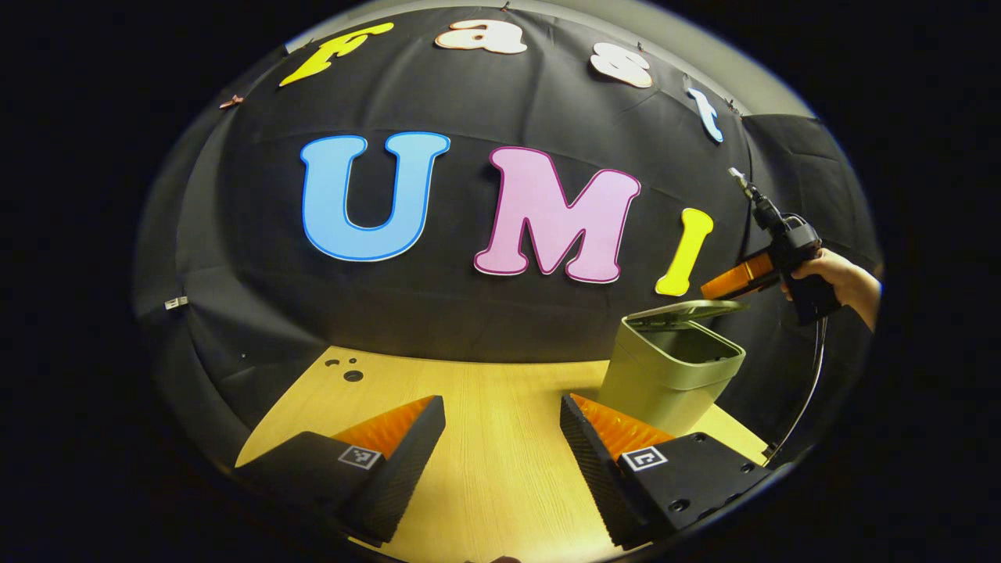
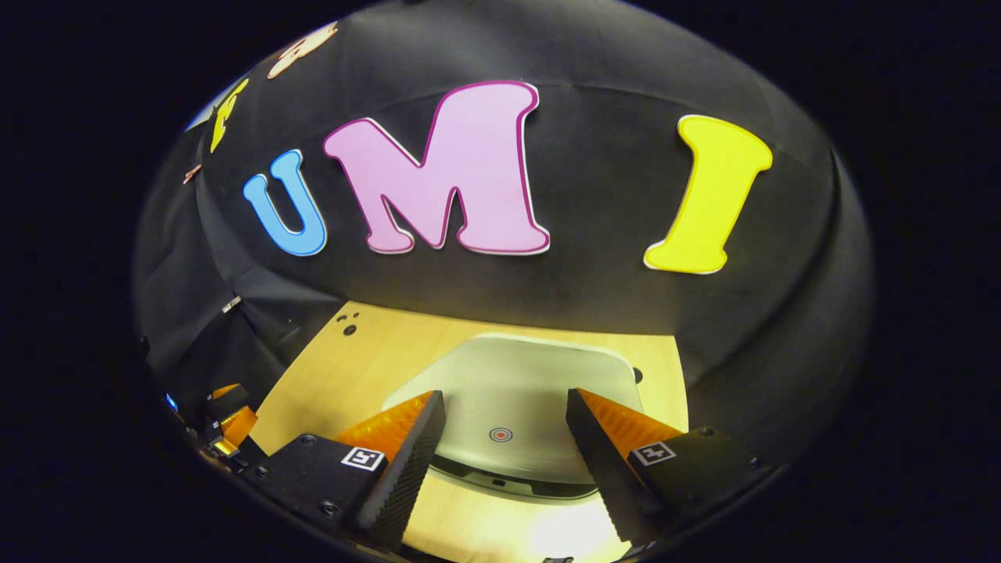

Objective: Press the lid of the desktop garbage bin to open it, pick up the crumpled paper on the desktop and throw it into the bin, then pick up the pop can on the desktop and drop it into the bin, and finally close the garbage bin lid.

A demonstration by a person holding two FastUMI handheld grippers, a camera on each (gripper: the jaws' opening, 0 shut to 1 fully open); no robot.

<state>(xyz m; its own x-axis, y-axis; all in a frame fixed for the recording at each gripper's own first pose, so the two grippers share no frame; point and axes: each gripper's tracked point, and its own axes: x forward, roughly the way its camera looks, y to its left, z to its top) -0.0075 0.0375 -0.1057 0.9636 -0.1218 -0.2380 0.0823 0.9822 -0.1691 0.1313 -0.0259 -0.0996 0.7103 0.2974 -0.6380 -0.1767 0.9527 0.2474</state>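
At the bottom of the left gripper view, the left gripper (image 1: 500, 434) hangs wide open and empty over the wooden desktop (image 1: 500, 477). Farther right stands the garbage bin (image 1: 665, 375), its lid (image 1: 687, 310) raised. Above it a hand (image 1: 841, 277) holds the right gripper (image 1: 731, 283). From the right gripper view, those fingers spread wide over the lid's round mark (image 2: 500, 434), holding nothing.

Each gripper carries two wedge-shaped fingers with ribbed inner faces and finely textured edges. On the left gripper (image 1: 500, 446) and the right gripper (image 2: 504, 450), each finger mounts on a flat dark block fixed with small screws and marked with a square black-and-white tag. Seen from the left gripper view, the right gripper has a dark pistol-style handle held by a bare hand (image 1: 833, 275), a short stub on top, and a thin cable (image 1: 805, 395) hanging below.
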